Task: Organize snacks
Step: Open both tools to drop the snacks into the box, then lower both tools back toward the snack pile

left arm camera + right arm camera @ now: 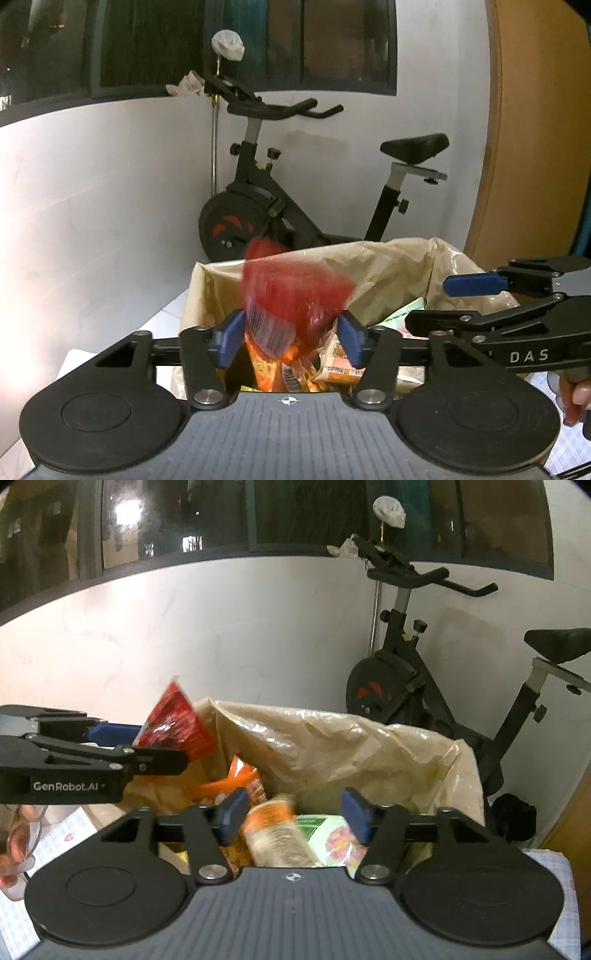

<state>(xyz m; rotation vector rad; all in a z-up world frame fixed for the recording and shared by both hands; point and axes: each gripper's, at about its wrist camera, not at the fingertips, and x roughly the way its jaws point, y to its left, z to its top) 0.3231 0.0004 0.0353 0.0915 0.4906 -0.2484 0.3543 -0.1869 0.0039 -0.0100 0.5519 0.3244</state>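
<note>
Red packet (295,291): blurred, between my left gripper's (291,334) pads, no firm pinch visible; over the lined bin (369,746).
Orange-capped packet (275,834): blurred, between my right gripper's (293,818) spread pads, untouched.
Bin contents: I saw several snack packs.
Background: exercise bike (266,206).

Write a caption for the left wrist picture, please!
Open left gripper drops a red snack packet into the lined bin.

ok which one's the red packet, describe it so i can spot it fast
Find the exercise bike by the white wall, then the plastic-lined bin in front of it. The red packet is above the bin's near-left part, between the left gripper's open fingers; it is the only red one, with a barcode at its lower edge.
</note>
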